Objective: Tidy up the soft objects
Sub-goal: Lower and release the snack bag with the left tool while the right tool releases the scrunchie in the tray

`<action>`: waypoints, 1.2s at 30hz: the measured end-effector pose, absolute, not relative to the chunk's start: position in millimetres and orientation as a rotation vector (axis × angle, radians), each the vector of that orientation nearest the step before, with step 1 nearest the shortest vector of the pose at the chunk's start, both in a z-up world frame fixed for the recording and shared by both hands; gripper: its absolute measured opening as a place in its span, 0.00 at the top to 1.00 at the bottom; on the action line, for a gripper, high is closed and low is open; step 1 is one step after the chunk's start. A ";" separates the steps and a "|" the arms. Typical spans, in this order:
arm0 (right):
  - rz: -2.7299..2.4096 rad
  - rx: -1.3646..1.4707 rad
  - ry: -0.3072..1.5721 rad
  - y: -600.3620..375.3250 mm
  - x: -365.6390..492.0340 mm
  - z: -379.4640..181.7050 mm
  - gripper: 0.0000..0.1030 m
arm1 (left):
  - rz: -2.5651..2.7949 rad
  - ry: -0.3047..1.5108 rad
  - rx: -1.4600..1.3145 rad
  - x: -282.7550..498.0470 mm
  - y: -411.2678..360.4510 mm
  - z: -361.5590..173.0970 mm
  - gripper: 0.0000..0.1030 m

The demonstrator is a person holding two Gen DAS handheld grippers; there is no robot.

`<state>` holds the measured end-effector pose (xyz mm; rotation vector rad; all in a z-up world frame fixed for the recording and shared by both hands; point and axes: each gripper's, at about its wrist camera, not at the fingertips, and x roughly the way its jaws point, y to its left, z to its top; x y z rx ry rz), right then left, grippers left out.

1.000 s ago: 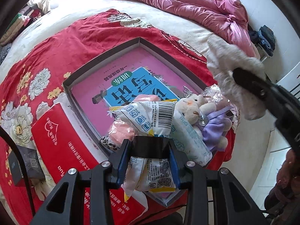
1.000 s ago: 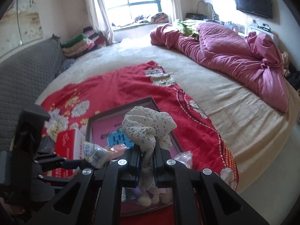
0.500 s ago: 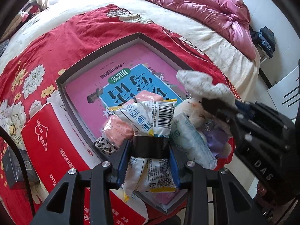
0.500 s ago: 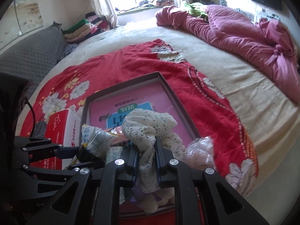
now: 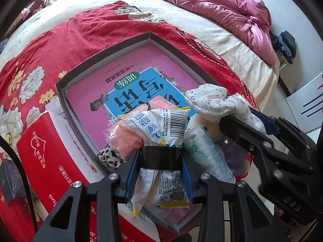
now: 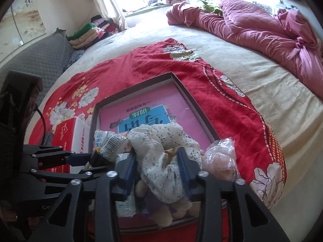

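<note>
A white plastic packet [image 5: 161, 125] with a barcode is pinched in my left gripper [image 5: 161, 157], which is shut on it above the near corner of a dark-rimmed shallow box [image 5: 105, 54]. My right gripper [image 6: 156, 157] hangs over the same corner, and its jaws are opening. A cream floral cloth [image 6: 161, 139] lies loose between them, draped over a cream plush toy [image 6: 161, 213] in the box. In the left wrist view the right gripper [image 5: 242, 119] comes in from the right, with the cloth [image 5: 210, 98] at its tips.
A pink and blue book [image 5: 141, 76] covers the box floor. A peach bundle [image 5: 125, 139] and a pale packet [image 5: 203, 153] crowd the near corner. A red tissue box [image 5: 46, 153] stands to the left. A clear bag [image 6: 222, 157] lies to the right. A pink quilt [image 6: 262, 24] lies far back.
My right gripper came down into the box corner with the floral cloth, and its jaws spread apart. The cloth now rests on the plush toy. My left gripper kept still, holding the packet.
</note>
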<state>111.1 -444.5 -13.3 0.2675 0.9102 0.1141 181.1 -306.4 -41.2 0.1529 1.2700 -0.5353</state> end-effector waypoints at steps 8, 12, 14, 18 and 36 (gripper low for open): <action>0.081 0.274 0.886 -453.7 100.2 -2.5 0.50 | -0.535 1.292 0.129 184.0 -305.4 -43.7 0.62; 0.070 0.294 0.872 -459.4 95.6 1.9 0.48 | -0.535 1.291 0.135 184.3 -305.7 -43.8 0.62; 0.063 0.303 0.865 -461.8 93.9 4.2 0.46 | -0.533 1.292 0.140 184.7 -306.4 -43.9 0.62; 0.071 0.319 0.854 -462.5 90.2 7.4 0.44 | -0.529 1.298 0.139 186.9 -306.8 -44.5 0.62; 0.032 0.346 0.831 -467.0 75.4 14.7 0.32 | -0.533 1.273 0.144 185.1 -305.2 -38.4 0.48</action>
